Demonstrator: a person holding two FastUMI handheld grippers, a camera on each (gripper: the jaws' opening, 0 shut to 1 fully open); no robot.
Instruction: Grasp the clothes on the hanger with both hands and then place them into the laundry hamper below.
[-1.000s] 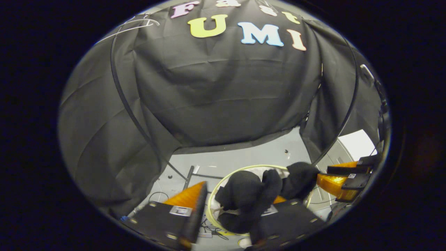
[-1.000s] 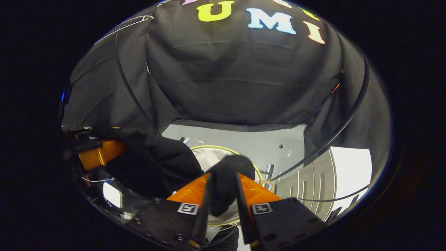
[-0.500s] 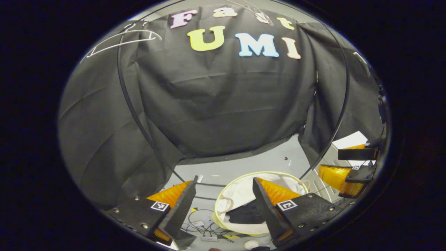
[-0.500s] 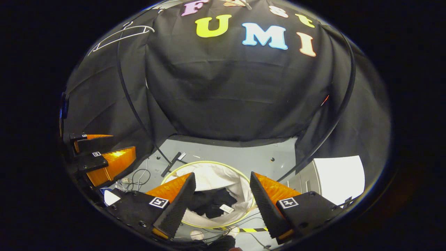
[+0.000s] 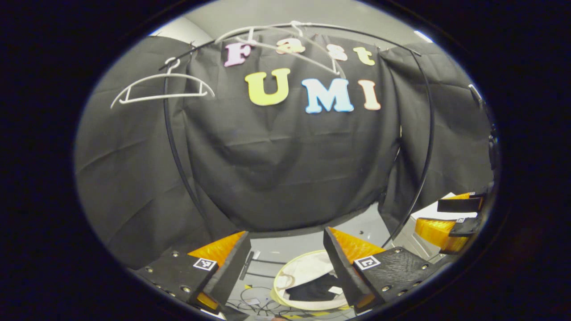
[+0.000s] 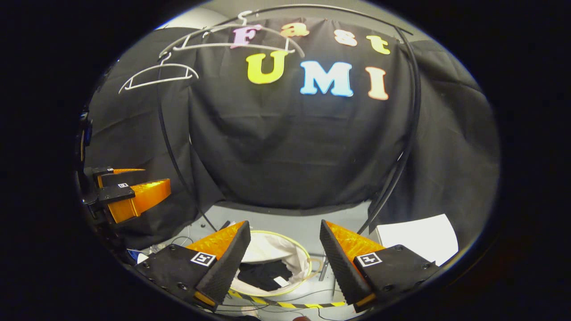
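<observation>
Black clothes lie crumpled inside the white, yellow-rimmed laundry hamper.

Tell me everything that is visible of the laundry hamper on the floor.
The laundry hamper is round, with pale fabric walls, a thin yellowish rim and a small loop handle at its side. It stands open on the grey floor below the rail. Dark clothes with a small white tag lie inside. Neither gripper touches it.

Open air lies above the hamper; black rack poles flank it, and bare hangers dangle from the rail overhead.
</observation>
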